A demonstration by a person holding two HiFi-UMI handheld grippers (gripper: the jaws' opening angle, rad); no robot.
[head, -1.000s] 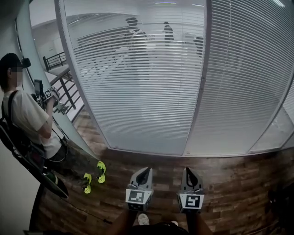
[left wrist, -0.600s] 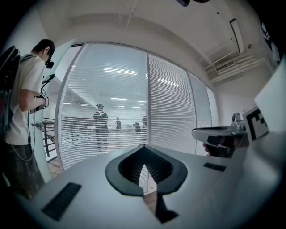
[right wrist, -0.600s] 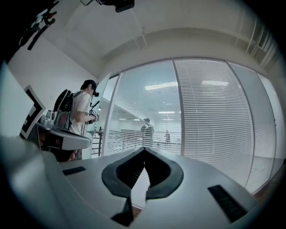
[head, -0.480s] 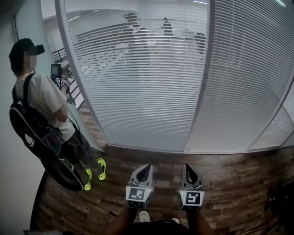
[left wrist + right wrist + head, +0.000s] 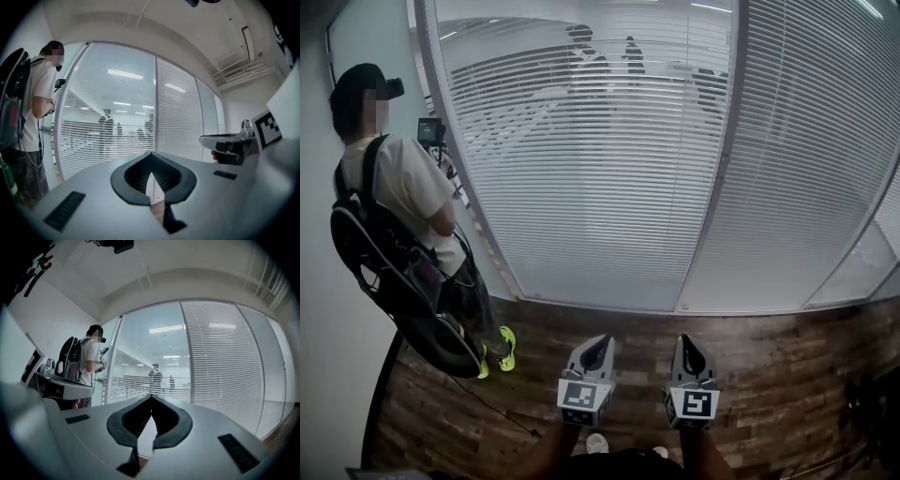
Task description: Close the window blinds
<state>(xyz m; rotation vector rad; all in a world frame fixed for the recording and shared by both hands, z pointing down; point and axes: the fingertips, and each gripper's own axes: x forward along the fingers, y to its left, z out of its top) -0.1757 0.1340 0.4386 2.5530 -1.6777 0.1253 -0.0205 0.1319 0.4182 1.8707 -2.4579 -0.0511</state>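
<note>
White slatted blinds hang behind a curved glass wall. On the left panel [image 5: 581,178] the slats are tilted open, and figures show through them. The right panel [image 5: 811,159] has flatter slats and reads almost solid white. My left gripper [image 5: 599,343] and right gripper [image 5: 686,343] are held low over the wooden floor, side by side, pointing at the glass and well short of it. Both are shut with nothing between the jaws. The blinds [image 5: 178,117] fill the left gripper view past its tips [image 5: 151,154]. The right gripper view shows the blinds [image 5: 220,362] past its own tips [image 5: 151,396].
A person in a white shirt with a black backpack [image 5: 398,216] stands at the left by the glass, holding a small device. A grey frame post [image 5: 719,159] divides the two panels. Dark wooden floor [image 5: 787,375] runs up to the sill.
The person on the left has stepped in closer to the glass and stands more upright. Both grippers stay low and shut, barely shifted.
</note>
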